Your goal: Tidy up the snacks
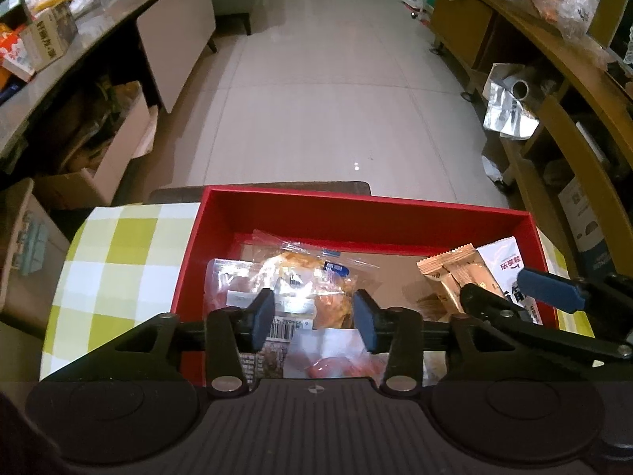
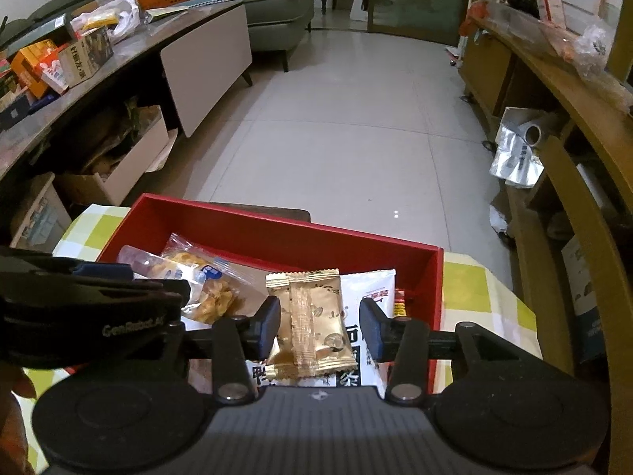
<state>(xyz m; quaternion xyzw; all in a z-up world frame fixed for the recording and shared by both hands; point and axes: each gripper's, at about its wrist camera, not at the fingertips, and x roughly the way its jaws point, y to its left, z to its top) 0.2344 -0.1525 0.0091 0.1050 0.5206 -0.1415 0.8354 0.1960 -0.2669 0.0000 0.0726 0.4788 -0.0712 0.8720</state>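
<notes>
A red box [image 1: 277,204] [image 2: 245,223] sits on a green-checked cloth and holds several snack packets. My left gripper [image 1: 314,318] is open above a clear bag of golden pastry [image 1: 304,273] at the box's left side. My right gripper [image 2: 320,326] is open above a gold foil packet [image 2: 308,324], which lies on a white packet with black characters [image 2: 372,289]. The pads of neither gripper press on a packet. The gold packet [image 1: 451,273] and the white packet [image 1: 502,257] also show in the left wrist view. The pastry bag also shows in the right wrist view [image 2: 209,289].
The checked cloth [image 1: 118,261] covers a small table. A long counter with boxes [image 1: 47,35] runs along the left, with open cardboard boxes [image 1: 103,146] beneath. Wooden shelving [image 1: 554,118] runs along the right. Tiled floor [image 1: 316,99] lies beyond the box.
</notes>
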